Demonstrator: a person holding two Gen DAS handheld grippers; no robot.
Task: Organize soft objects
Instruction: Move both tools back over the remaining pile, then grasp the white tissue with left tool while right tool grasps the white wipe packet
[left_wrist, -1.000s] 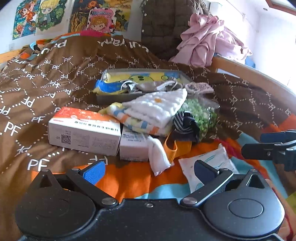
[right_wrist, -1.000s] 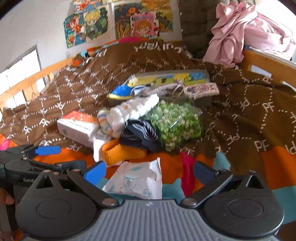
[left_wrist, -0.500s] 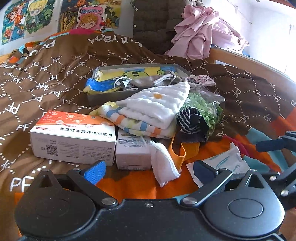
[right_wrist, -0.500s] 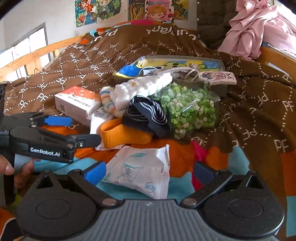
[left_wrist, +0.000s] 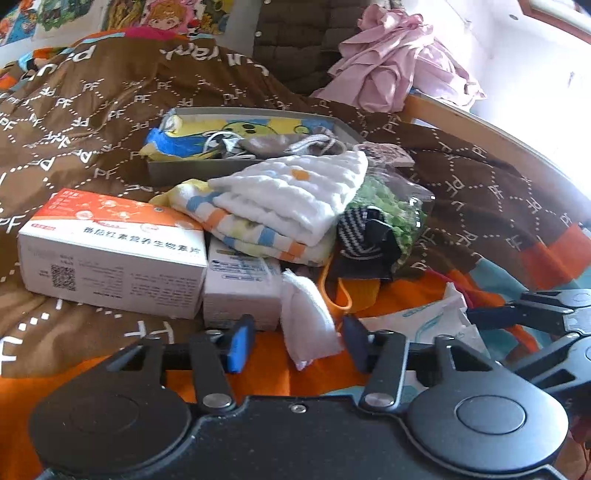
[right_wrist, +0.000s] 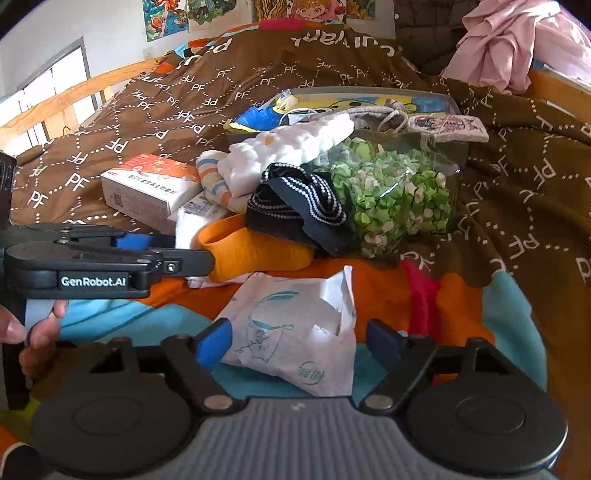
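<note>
A heap of soft things lies on the bed: a white folded cloth (left_wrist: 295, 188) on a striped towel (left_wrist: 258, 236), a black-and-white sock (left_wrist: 362, 229), an orange sock (right_wrist: 255, 251) and a small white cloth (left_wrist: 310, 321). My left gripper (left_wrist: 297, 343) is open, its fingers standing either side of the small white cloth. The left gripper (right_wrist: 177, 251) also shows from the side, pointing at the orange sock. My right gripper (right_wrist: 299, 341) is open around a white printed packet (right_wrist: 295, 328). In the left wrist view the right gripper (left_wrist: 495, 341) reaches in from the right.
A grey tray (left_wrist: 184, 171) holding cloths and a pouch sits behind the heap. Two cartons (left_wrist: 110, 254) (left_wrist: 240, 291) lie at the left, and a bag of green bits (right_wrist: 399, 195) lies at the right. Pink clothes (left_wrist: 399, 74) hang on the wooden rail. A hand (right_wrist: 33, 332) holds the left gripper.
Both grippers have moved forward and down toward the heap. Both pairs of fingers have narrowed, the left around the small white cloth, the right around the packet.
</note>
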